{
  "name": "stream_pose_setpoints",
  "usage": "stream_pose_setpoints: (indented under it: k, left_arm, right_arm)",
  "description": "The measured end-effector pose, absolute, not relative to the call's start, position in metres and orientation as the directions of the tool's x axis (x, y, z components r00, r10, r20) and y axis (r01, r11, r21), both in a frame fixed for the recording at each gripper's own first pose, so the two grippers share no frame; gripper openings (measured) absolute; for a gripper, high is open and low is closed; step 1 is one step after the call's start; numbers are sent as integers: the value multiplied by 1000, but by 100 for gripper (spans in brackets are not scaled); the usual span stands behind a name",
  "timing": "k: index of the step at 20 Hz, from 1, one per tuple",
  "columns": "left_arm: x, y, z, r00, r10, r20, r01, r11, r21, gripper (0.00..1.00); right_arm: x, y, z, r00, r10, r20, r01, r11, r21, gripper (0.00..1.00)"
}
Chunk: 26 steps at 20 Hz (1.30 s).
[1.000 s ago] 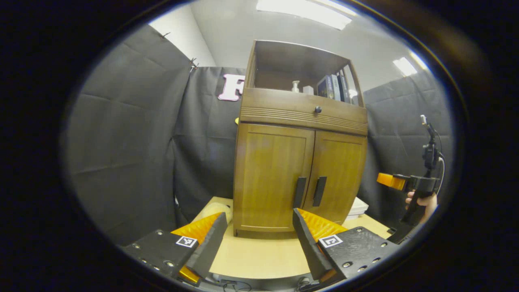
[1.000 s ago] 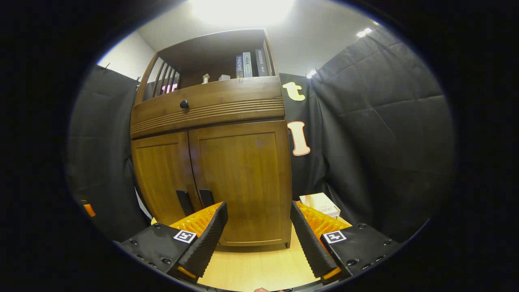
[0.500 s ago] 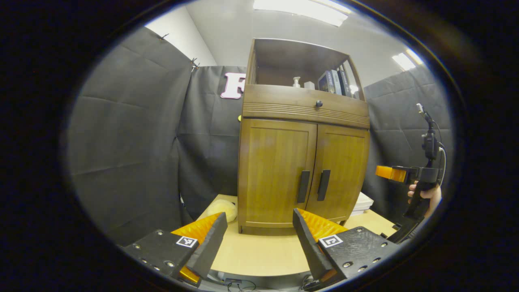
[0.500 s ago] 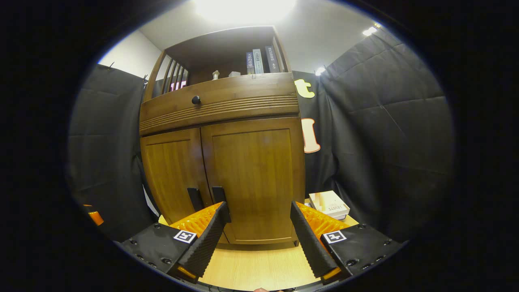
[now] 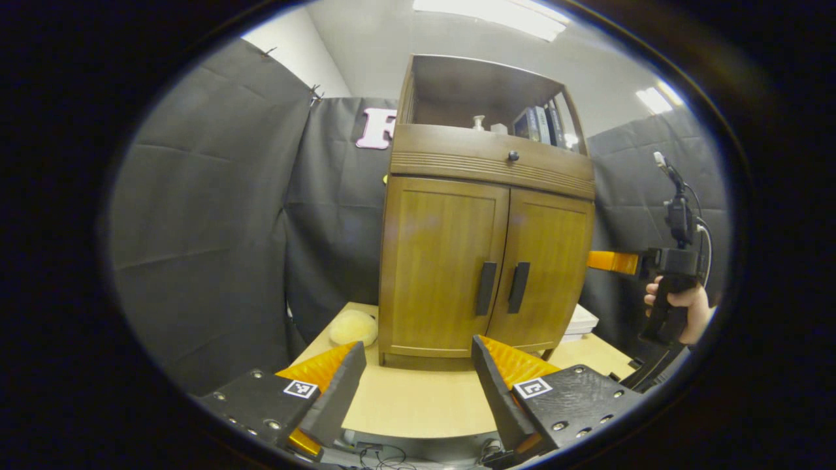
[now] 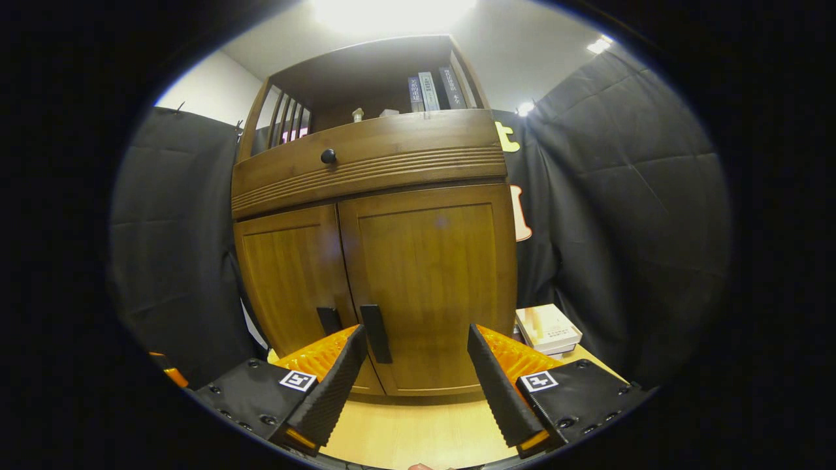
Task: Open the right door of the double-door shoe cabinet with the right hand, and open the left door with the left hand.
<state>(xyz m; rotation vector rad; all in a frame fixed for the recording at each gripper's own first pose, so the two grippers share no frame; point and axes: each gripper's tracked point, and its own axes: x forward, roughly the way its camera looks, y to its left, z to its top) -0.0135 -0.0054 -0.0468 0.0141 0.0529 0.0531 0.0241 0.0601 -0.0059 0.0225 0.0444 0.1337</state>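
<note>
Both sets of jaws stand wide apart, gripping nothing. Right gripper point(image 6: 415, 372) hovers low before the right door point(image 6: 434, 281), its handle point(image 6: 377, 333) just inside the near finger. Left gripper point(image 5: 418, 385) hangs back over the table point(image 5: 418, 405), facing the left door point(image 5: 439, 261) and its handle point(image 5: 486, 288). Cabinet point(image 5: 483, 215) shut tight: approach step, by the look of it. Next, the right jaws need to straddle that handle, close, then pull.
</note>
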Motion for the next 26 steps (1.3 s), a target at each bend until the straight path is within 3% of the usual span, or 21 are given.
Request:
stream_pose_setpoints:
  k: [4,7,8,19,20,26]
  left_arm:
    - [-18,-4,-58,995,67,-77,-67,998,-4,91]
    - [-20,7,-60,991,104,-81,-102,994,26,95]
    - [-19,10,-59,990,114,-79,-111,993,43,90]
    - [-22,11,-95,974,174,-146,-177,984,-3,91]
    - [-24,13,-98,971,183,-154,-186,983,-6,91]
    - [-26,25,-92,961,242,-135,-245,970,-1,91]
  right_arm:
    - [45,78,-1,986,166,-33,-164,985,58,98]
    - [62,86,2,986,166,-25,-164,985,62,98]
    - [70,88,1,987,159,-25,-157,986,58,98]
    - [122,137,-27,975,199,-93,-195,979,59,98]
    - [128,140,-31,976,198,-95,-195,980,46,92]
    - [151,149,-46,974,197,-111,-197,980,12,92]
